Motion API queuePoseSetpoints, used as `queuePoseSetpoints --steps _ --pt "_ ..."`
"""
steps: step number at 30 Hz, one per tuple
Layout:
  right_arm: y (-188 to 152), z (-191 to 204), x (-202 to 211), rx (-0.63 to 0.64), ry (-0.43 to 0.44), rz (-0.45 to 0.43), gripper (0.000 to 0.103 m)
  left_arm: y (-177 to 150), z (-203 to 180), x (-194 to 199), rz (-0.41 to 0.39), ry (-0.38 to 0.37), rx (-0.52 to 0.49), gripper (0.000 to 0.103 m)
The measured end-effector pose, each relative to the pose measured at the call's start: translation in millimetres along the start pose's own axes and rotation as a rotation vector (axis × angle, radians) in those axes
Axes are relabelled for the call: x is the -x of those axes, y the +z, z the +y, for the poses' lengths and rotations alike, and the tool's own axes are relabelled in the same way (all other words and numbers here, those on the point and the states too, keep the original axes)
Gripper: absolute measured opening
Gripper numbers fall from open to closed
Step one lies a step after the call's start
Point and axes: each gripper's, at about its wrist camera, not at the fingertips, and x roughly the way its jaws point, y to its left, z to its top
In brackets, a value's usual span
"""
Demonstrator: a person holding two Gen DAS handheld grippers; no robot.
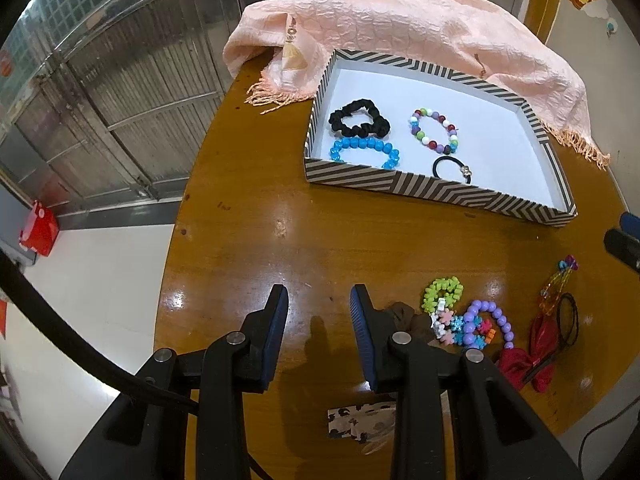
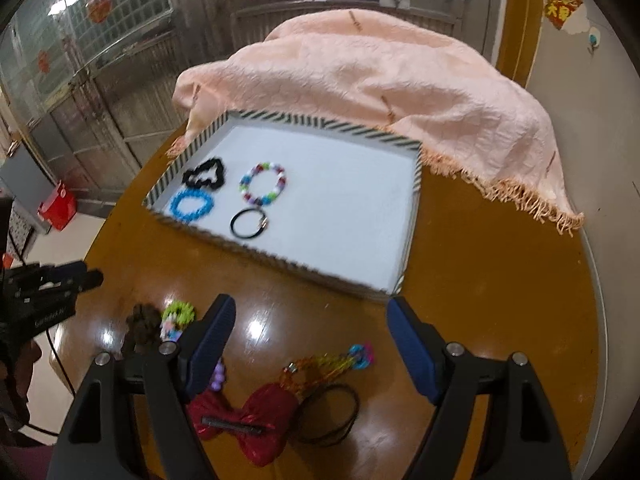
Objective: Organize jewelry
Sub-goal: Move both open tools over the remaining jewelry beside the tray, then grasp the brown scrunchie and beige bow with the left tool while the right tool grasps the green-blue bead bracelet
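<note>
A striped-rim tray (image 1: 440, 194) (image 2: 280, 257) holds a black scrunchie (image 1: 358, 118), a blue bead bracelet (image 1: 364, 150), a multicolour bead bracelet (image 1: 419, 135) and a black hair tie (image 1: 466, 170). Loose on the wooden table lie a green bracelet (image 1: 442, 290), a purple bead bracelet (image 1: 500, 316), a brown scrunchie (image 1: 404, 312), a red bow (image 2: 256, 420), an orange chain (image 2: 320, 368) and black hair bands (image 2: 354, 400). My left gripper (image 1: 319, 296) is open over bare table, left of the brown scrunchie. My right gripper (image 2: 310, 304) is open above the bow and chain, holding nothing.
A peach fringed scarf (image 1: 400, 20) (image 2: 360, 80) drapes over the tray's far side. A patterned card (image 1: 360, 420) lies near the table's front edge. The round table's rim curves off at the left; a red box (image 1: 40, 232) sits on the floor beyond.
</note>
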Motion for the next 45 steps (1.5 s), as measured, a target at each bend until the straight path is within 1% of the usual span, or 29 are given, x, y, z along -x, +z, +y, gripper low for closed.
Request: queuePoseSetpoints --steps 3,6,7,8,10,11,13,15,20,24,27,31,34,35,36,37,39,42,45 --pt "-5 7 0 0.015 0.021 0.005 0.081 -2 1 -1 0.001 0.002 -0.007 0.022" --pt "-8 13 0 0.019 0.050 0.006 0.081 -3 4 -1 0.009 -0.012 -0.002 0.022" --pt "-9 15 -1 0.020 0.060 0.011 0.079 -3 6 -1 0.012 -0.021 0.003 0.022" --pt "-10 18 -2 0.024 0.072 0.017 0.076 -4 8 -2 0.014 -0.033 0.009 0.022" --pt "-13 24 -6 0.039 0.092 0.031 0.063 -5 13 -4 0.027 -0.057 0.023 0.022" --pt "-14 27 -8 0.046 0.099 0.042 0.061 -6 13 -5 0.033 -0.068 0.027 0.022" --pt "-19 33 -13 0.056 0.122 0.062 0.052 -7 16 -6 0.052 -0.108 0.038 0.022" --pt "-23 40 -18 0.068 0.152 0.083 0.048 -9 19 -7 0.069 -0.134 0.048 0.022" --pt "-24 58 -30 0.120 0.196 0.107 0.047 -15 19 -11 0.113 -0.187 0.035 0.022" --pt "-17 73 -46 0.152 0.248 0.122 0.045 -22 10 -19 0.173 -0.242 -0.002 0.023" --pt "-12 88 -66 0.195 0.268 0.155 0.045 -24 3 -22 0.189 -0.242 -0.016 0.024" --pt "-8 105 -84 0.270 0.263 0.183 0.044 -25 -5 -28 0.210 -0.243 -0.031 0.026" --pt "-8 113 -94 0.322 0.229 0.188 0.043 -26 -12 -33 0.222 -0.207 -0.065 0.026" --pt "-8 116 -98 0.336 0.220 0.194 0.041 -26 -16 -35 0.221 -0.190 -0.082 0.026" --pt "-9 117 -101 0.342 0.223 0.201 0.034 -25 -19 -36 0.221 -0.174 -0.099 0.026" --pt "-8 117 -104 0.346 0.227 0.206 0.023 -24 -22 -38 0.219 -0.164 -0.109 0.026" --pt "-9 118 -108 0.349 0.230 0.205 0.013 -22 -25 -43 0.222 -0.153 -0.108 0.026" --pt "-6 115 -111 0.328 0.226 0.199 0.013 -19 -25 -47 0.218 -0.152 -0.085 0.026" --pt "-3 109 -113 0.310 0.219 0.199 0.013 -15 -28 -49 0.187 -0.148 -0.091 0.026"
